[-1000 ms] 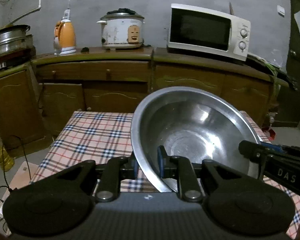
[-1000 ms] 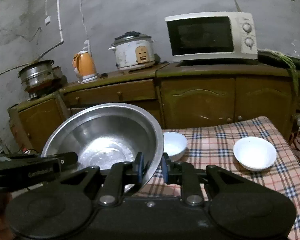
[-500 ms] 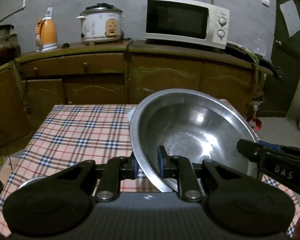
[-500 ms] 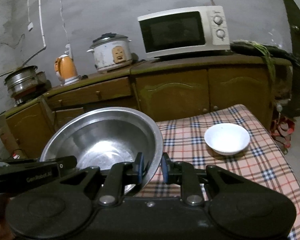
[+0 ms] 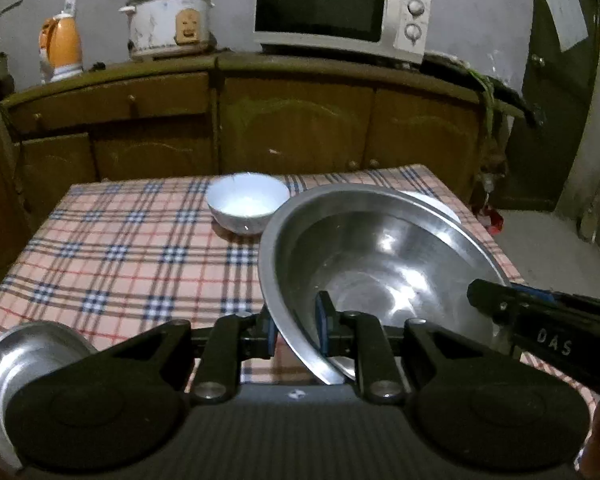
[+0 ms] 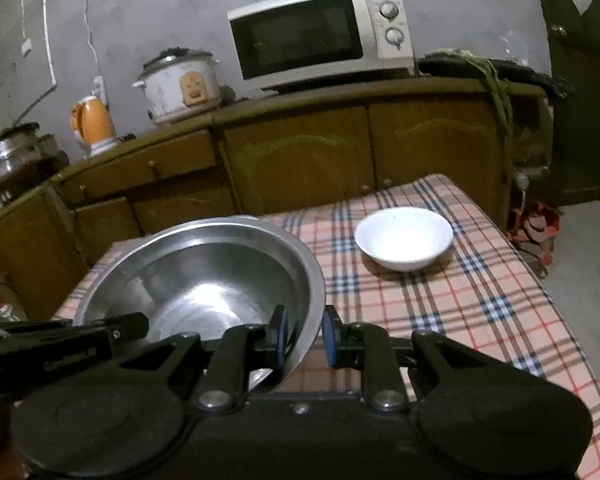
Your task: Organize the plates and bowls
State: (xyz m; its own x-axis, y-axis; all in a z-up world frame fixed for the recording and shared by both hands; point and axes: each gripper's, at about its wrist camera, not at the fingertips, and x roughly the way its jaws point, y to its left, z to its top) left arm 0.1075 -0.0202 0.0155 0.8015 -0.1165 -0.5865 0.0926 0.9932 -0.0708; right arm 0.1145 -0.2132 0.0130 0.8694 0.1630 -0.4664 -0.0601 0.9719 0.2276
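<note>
Held only by both grippers (image 5: 296, 330) (image 6: 305, 336) pinching opposite rims, the large shiny steel bowl (image 5: 380, 272) could slip and strike the white ceramic bowl (image 5: 247, 202).

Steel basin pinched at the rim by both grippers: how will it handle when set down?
The steel basin looks thin-walled: probably light and stiff. Its polished rim may slip between the pads. The round bottom could rock on the tablecloth.

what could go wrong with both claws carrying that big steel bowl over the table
Each claw, left claw and right claw, pinches only the thin rim of the steel bowl, so it may slip or tilt. The white bowl sits close beside it and a second white bowl lies near; lowering carelessly could knock them.
</note>
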